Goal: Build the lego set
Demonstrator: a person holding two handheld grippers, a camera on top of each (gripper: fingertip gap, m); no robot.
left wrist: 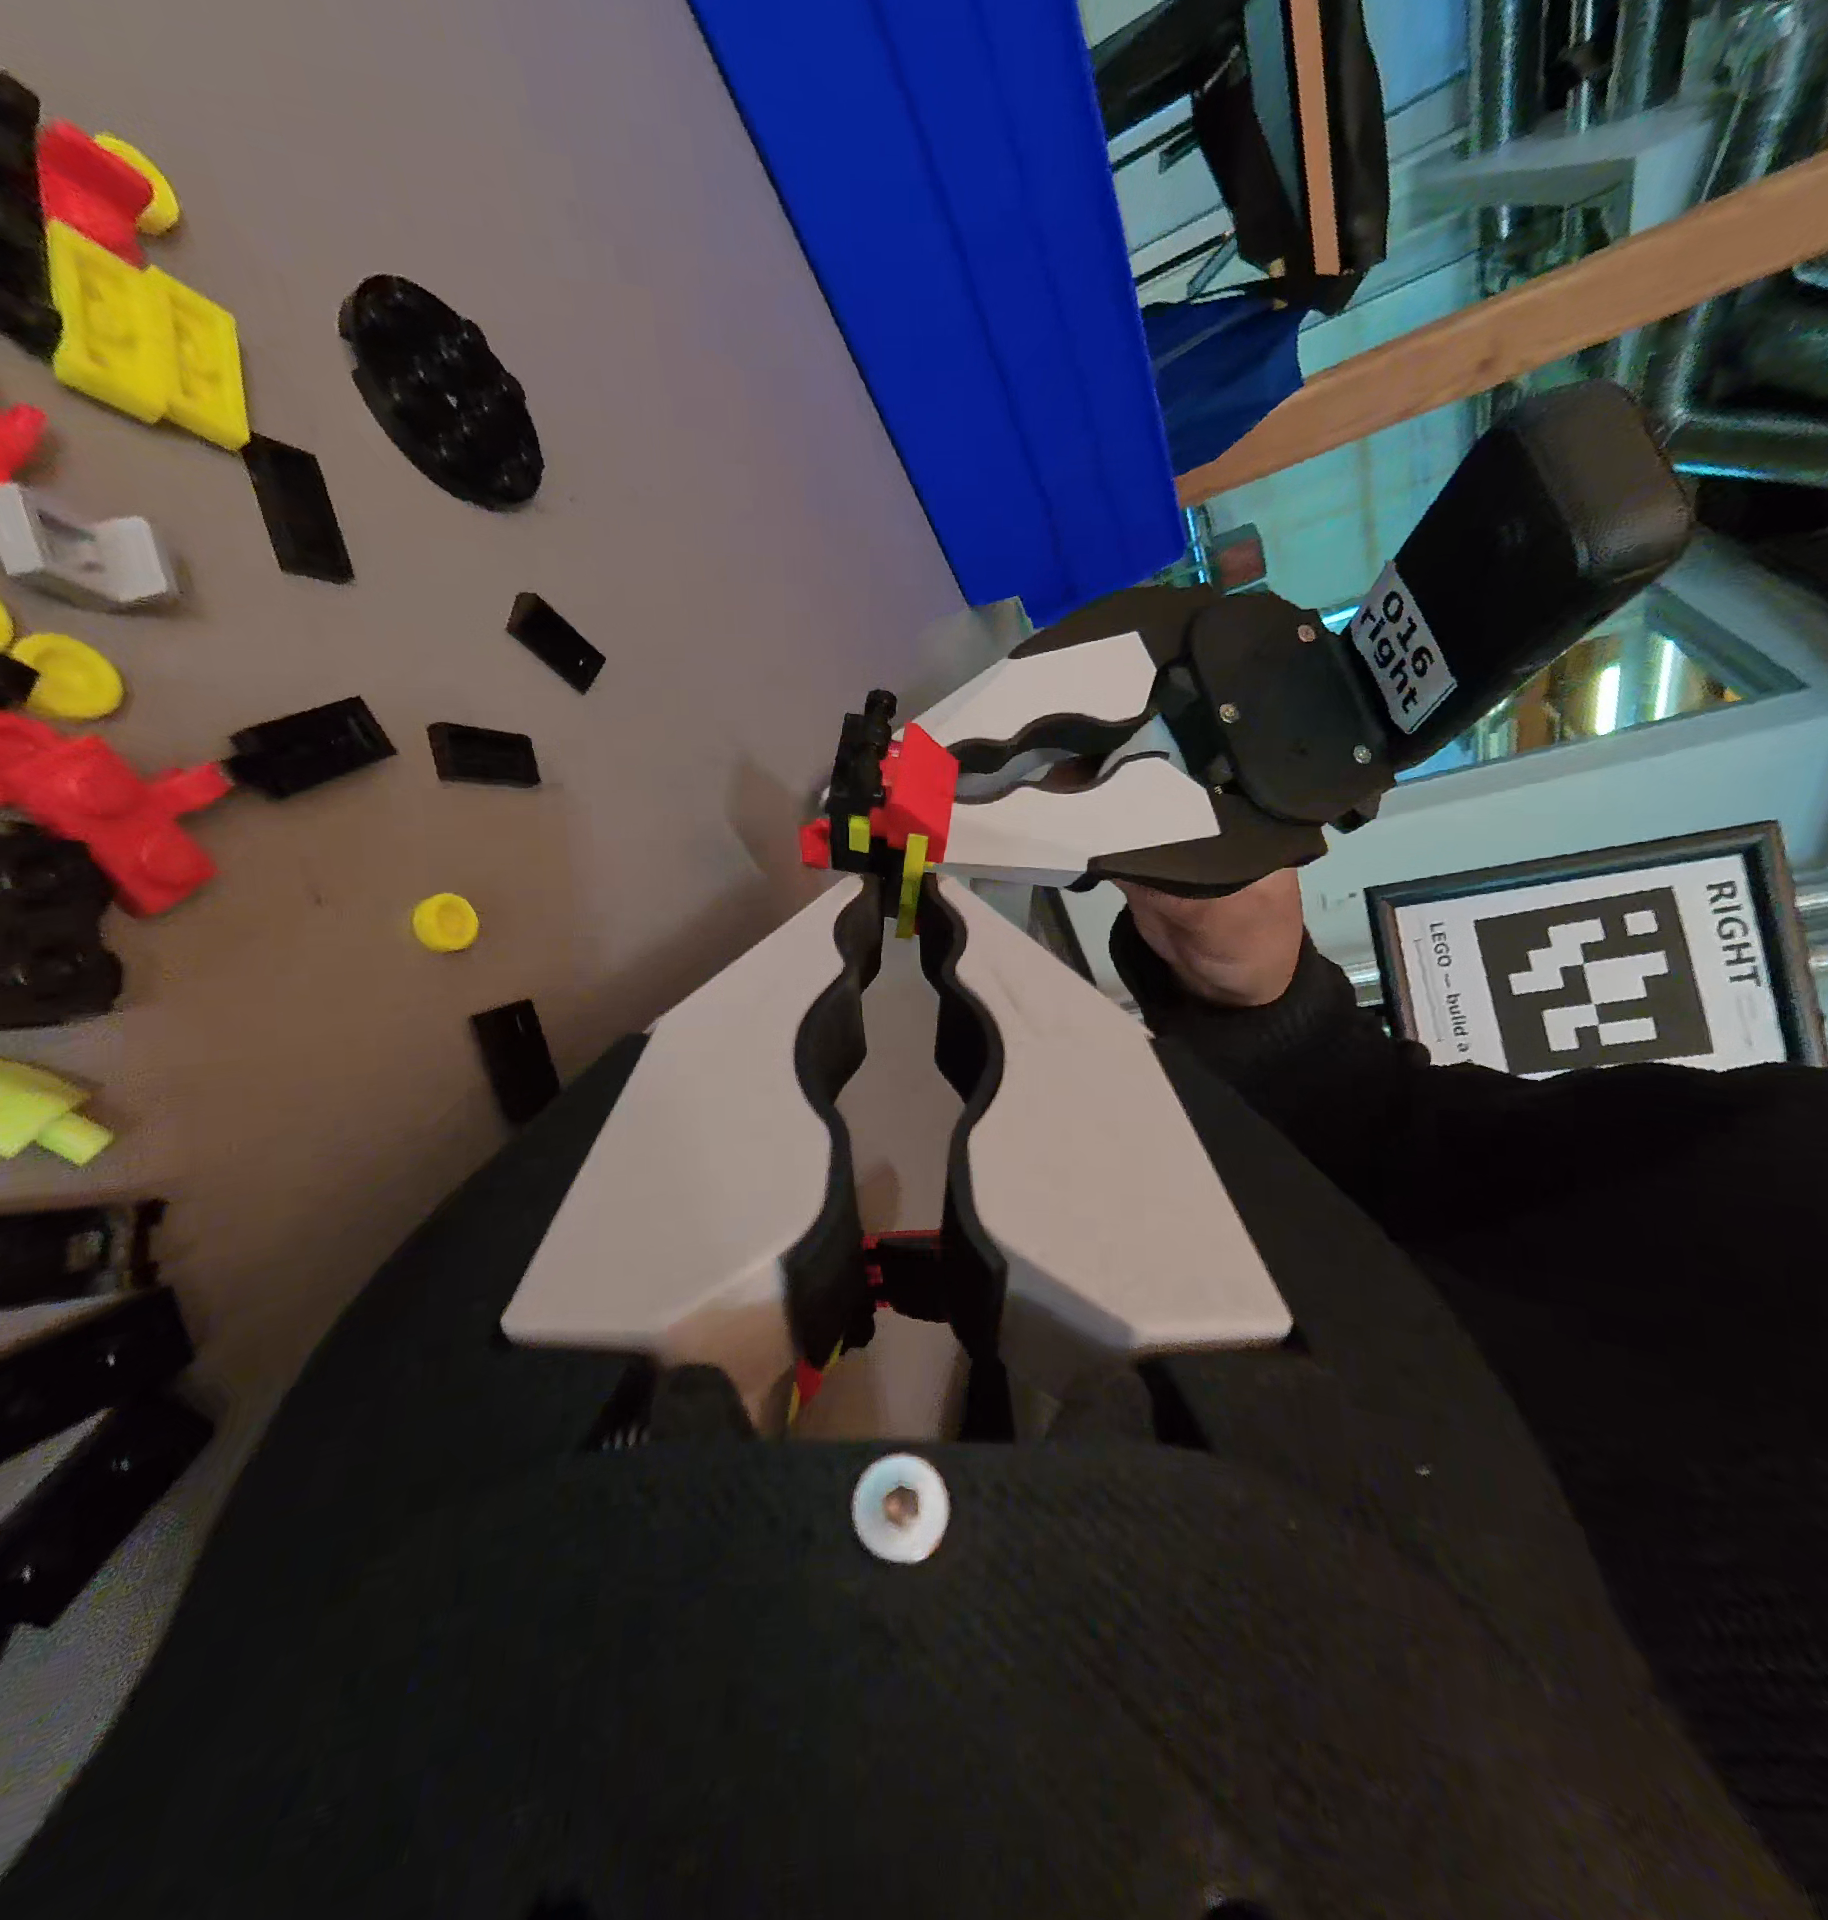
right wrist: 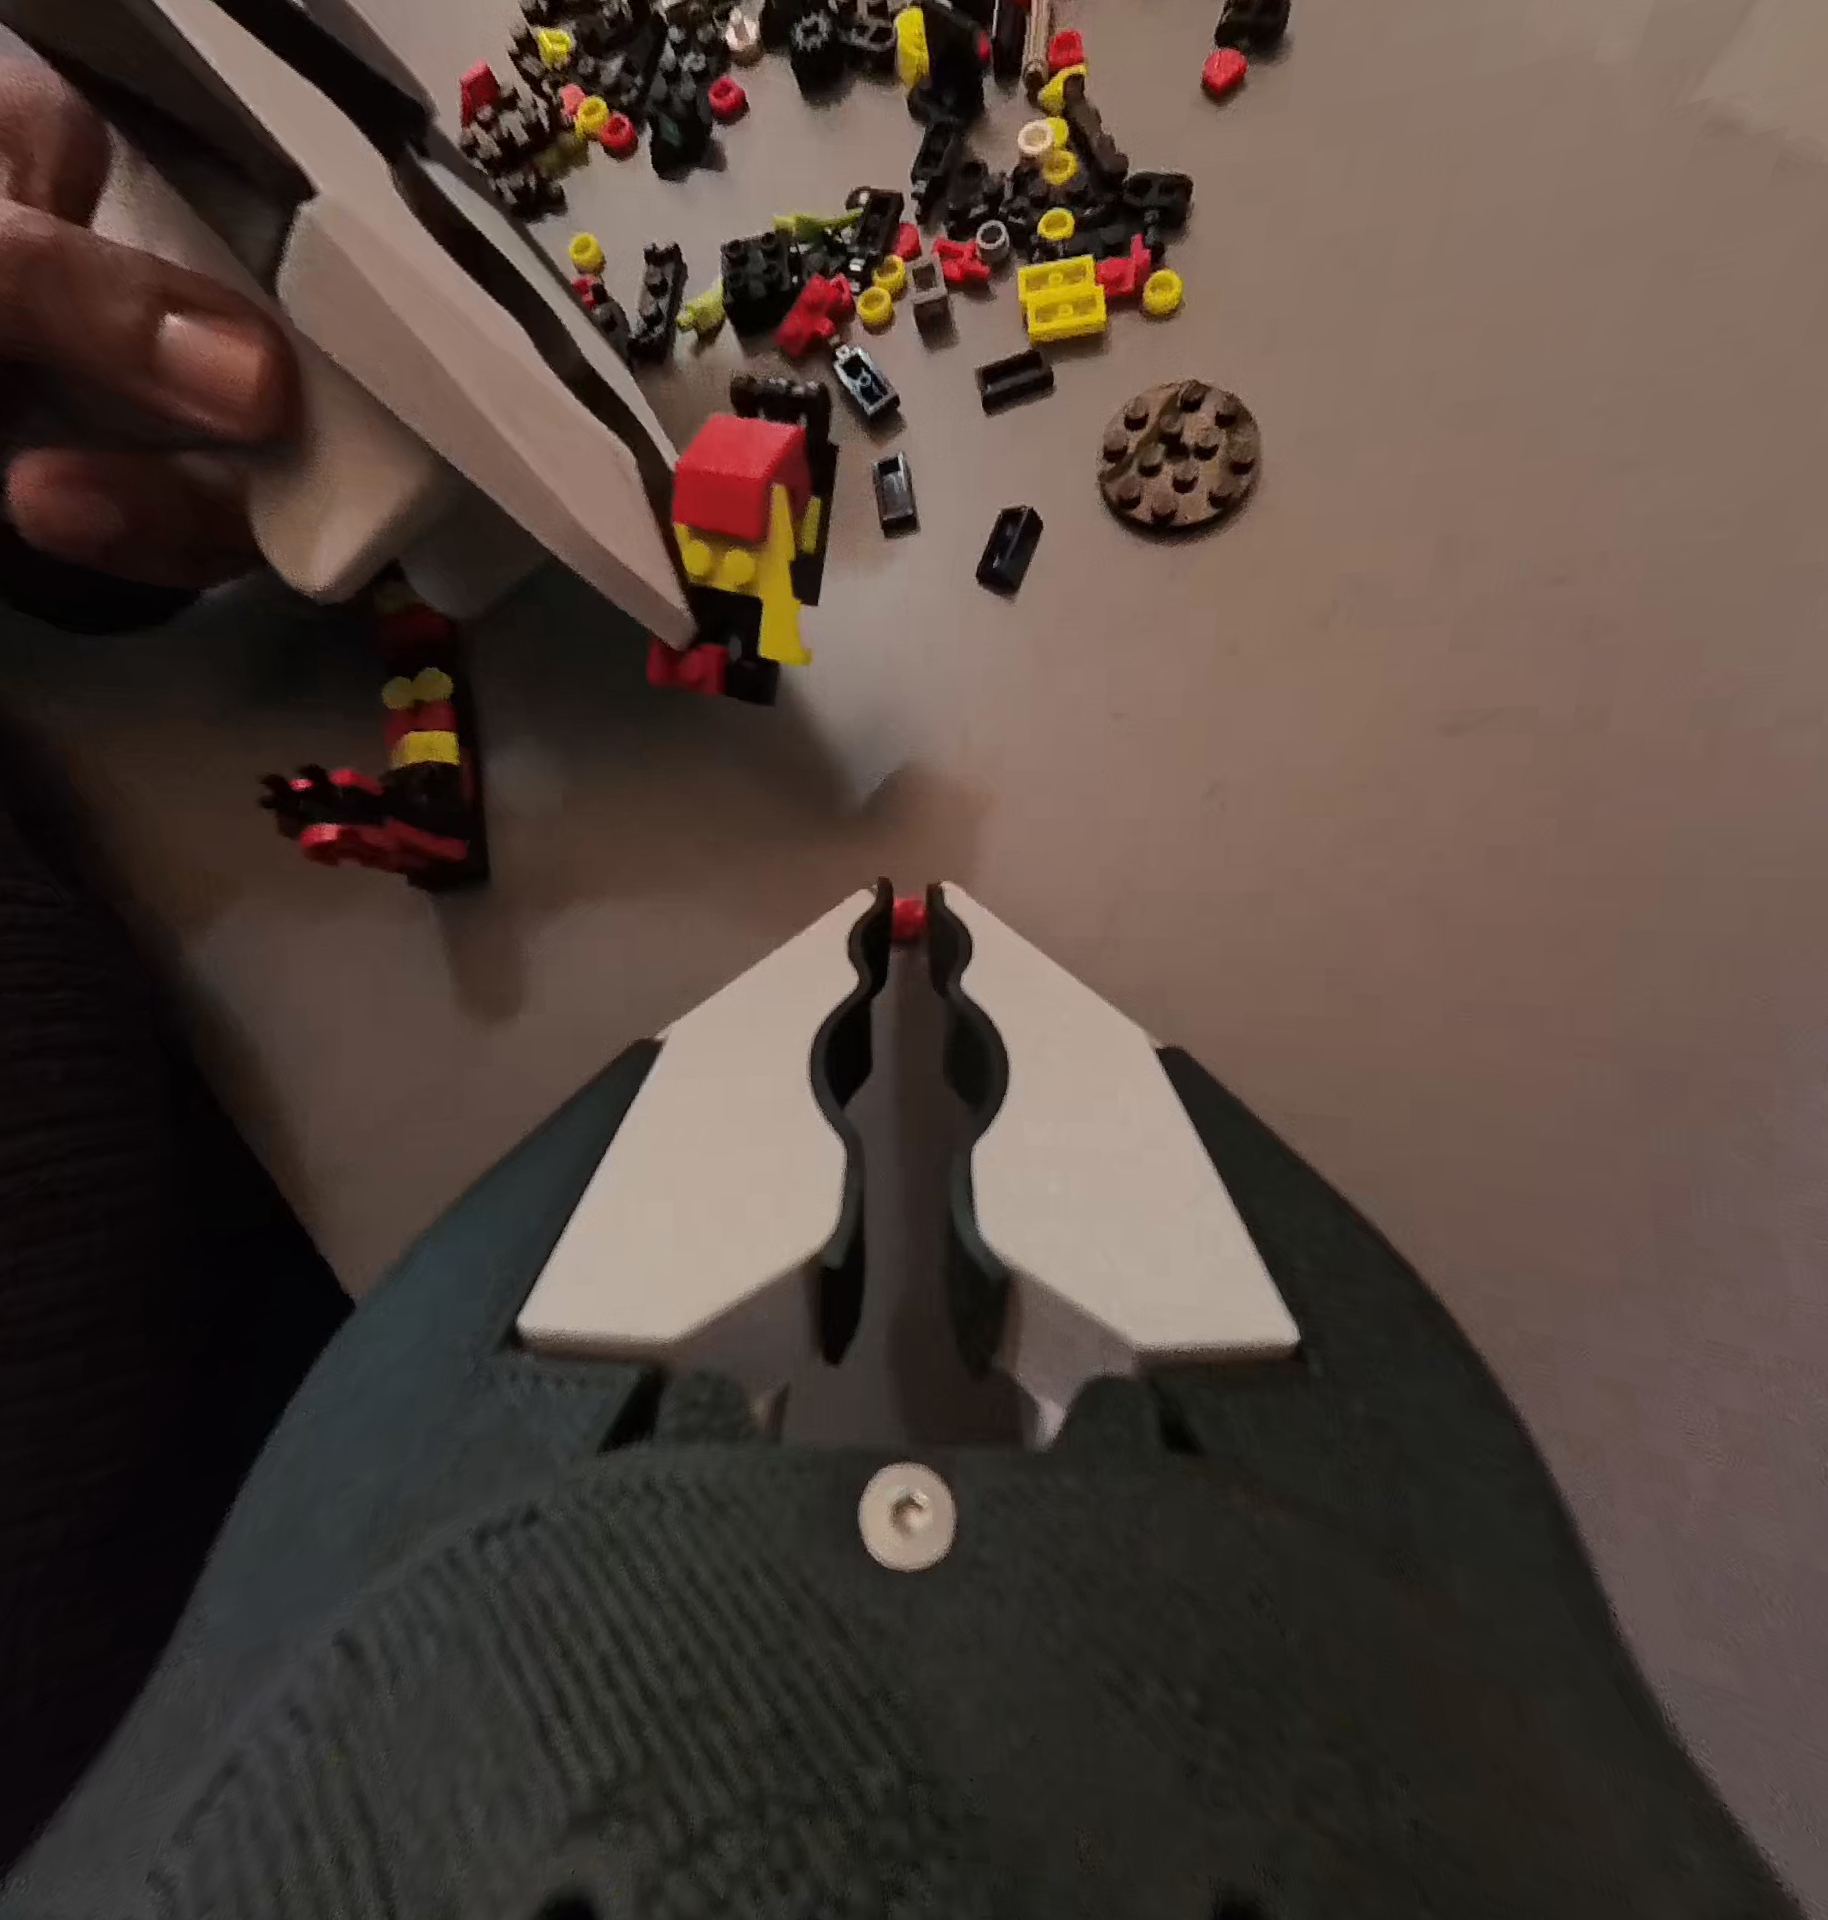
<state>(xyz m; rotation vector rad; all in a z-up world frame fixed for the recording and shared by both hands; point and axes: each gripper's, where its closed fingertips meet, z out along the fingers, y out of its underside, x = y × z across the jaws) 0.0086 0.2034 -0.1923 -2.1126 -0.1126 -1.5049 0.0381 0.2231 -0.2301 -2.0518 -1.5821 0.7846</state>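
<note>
My left gripper (left wrist: 894, 904) is shut on a small lego model (left wrist: 889, 810) of red, black and yellow bricks, held above the grey table (right wrist: 1409, 727). The model runs back between the jaws. In the right wrist view the left gripper (right wrist: 681, 587) holds the model (right wrist: 744, 488) at upper left, and a longer red, black and yellow section (right wrist: 411, 769) shows below it. My right gripper (right wrist: 905, 906) is shut on a tiny red piece (right wrist: 908, 916), a short way from the model. In the left wrist view the right gripper (left wrist: 957, 790) points at the model's red block.
A pile of loose black, red and yellow pieces (right wrist: 941, 208) lies at the table's far side. A black round studded plate (right wrist: 1180, 454) and yellow plates (right wrist: 1064, 296) lie nearby. A blue panel (left wrist: 972, 312) and a framed marker card (left wrist: 1585, 956) stand beyond the table edge. The gap from one gripper's tips to the other's is roughly 6 centimetres.
</note>
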